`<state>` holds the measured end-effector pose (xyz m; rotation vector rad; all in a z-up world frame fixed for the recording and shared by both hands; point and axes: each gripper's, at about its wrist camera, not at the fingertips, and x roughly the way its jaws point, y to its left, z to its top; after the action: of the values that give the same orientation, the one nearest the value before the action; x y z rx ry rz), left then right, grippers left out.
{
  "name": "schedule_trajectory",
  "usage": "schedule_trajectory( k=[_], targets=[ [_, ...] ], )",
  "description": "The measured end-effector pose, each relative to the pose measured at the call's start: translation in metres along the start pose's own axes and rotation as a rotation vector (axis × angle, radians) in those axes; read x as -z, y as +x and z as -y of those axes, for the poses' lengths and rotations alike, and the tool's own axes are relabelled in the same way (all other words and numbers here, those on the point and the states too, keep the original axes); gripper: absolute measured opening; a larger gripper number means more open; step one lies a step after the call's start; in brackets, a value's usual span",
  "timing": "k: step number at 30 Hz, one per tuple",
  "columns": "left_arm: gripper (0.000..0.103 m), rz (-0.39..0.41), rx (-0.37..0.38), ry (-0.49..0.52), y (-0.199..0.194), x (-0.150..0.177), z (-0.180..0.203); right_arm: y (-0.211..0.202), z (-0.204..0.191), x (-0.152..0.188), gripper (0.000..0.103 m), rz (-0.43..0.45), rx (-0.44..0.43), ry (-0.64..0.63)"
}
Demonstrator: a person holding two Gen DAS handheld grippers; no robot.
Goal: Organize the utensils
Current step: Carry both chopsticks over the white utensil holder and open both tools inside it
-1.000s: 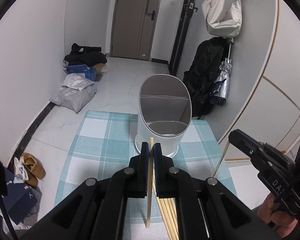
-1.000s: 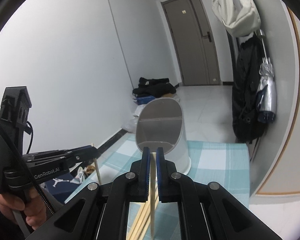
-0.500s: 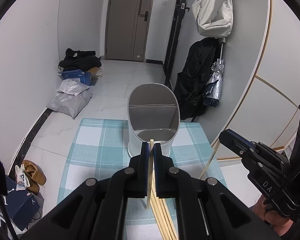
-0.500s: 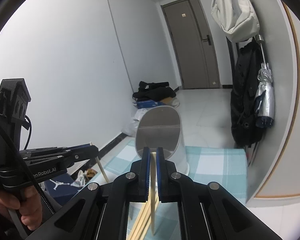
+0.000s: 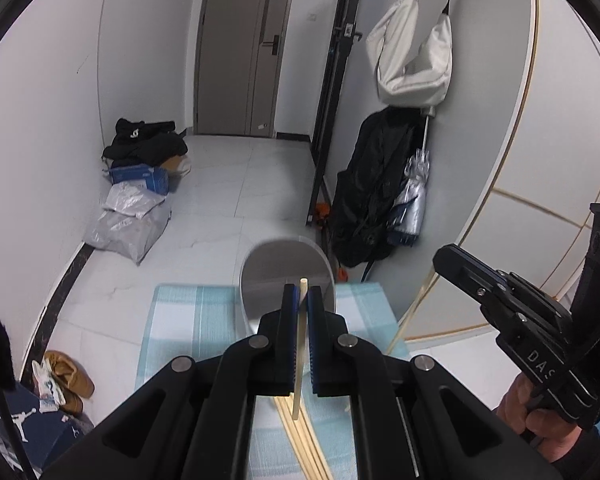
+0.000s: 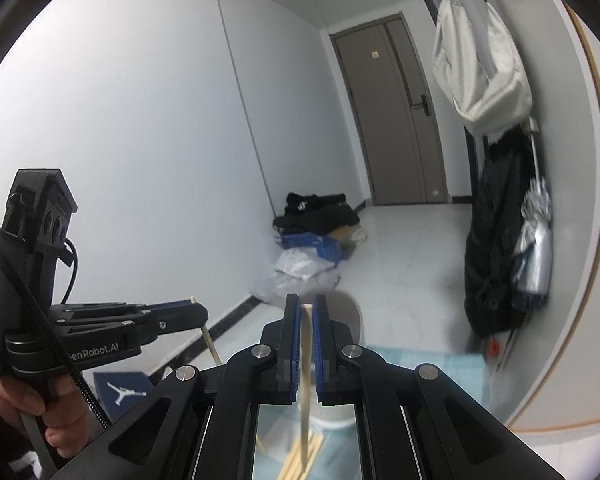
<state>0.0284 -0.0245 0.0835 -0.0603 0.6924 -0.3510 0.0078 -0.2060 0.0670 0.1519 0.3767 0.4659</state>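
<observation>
Left hand-held gripper clamps one chopstick; right hand-held gripper clamps another chopstick; white holder ahead, below both.

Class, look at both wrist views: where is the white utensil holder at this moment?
The white utensil holder stands on the blue checked cloth, straight ahead just beyond the left gripper in its own view; in the right wrist view it sits behind the right gripper.

My jaws were matt black plastic with blue ribbed pads, each pair nipping a pale, smooth wooden chopstick. The holder looked satin grey inside. The checked cloth was woven; the floor glossy tile.
</observation>
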Motion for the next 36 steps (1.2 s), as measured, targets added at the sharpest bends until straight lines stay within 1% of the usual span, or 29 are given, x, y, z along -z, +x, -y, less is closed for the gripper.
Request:
schedule_trajectory(
  k=[6, 13, 16, 19, 22, 26, 31, 36],
  targets=[
    [0.001, 0.023, 0.034, -0.014, 0.0, -0.037, -0.002, 0.014, -0.001, -0.041, 0.005, 0.029, -0.025, -0.032],
    [0.002, 0.056, 0.065, -0.04, 0.011, -0.078, -0.014, 0.045, 0.01, -0.084, 0.005, 0.049, -0.043, -0.054],
    [0.001, 0.076, 0.062, -0.036, 0.019, -0.093, -0.02, 0.058, 0.013, -0.096, 0.005, 0.055, -0.043, -0.064],
    [0.001, 0.081, 0.06, -0.034, 0.029, -0.1, -0.025, 0.073, 0.017, -0.103, 0.005, 0.058, -0.042, -0.077],
    [0.001, 0.081, 0.048, -0.025, 0.042, -0.103, -0.03, 0.084, 0.02, -0.107, 0.005, 0.061, -0.04, -0.086],
    [0.002, 0.08, 0.044, -0.006, 0.058, -0.099, -0.035, 0.104, 0.026, -0.105, 0.005, 0.051, -0.037, -0.098],
    [0.001, 0.065, 0.04, 0.018, 0.076, -0.095, -0.04, 0.121, 0.026, -0.092, 0.005, 0.029, -0.041, -0.143],
    [0.002, 0.017, 0.063, 0.025, 0.095, -0.084, -0.047, 0.134, 0.03, -0.073, 0.005, -0.005, -0.063, -0.183]
  ],
)
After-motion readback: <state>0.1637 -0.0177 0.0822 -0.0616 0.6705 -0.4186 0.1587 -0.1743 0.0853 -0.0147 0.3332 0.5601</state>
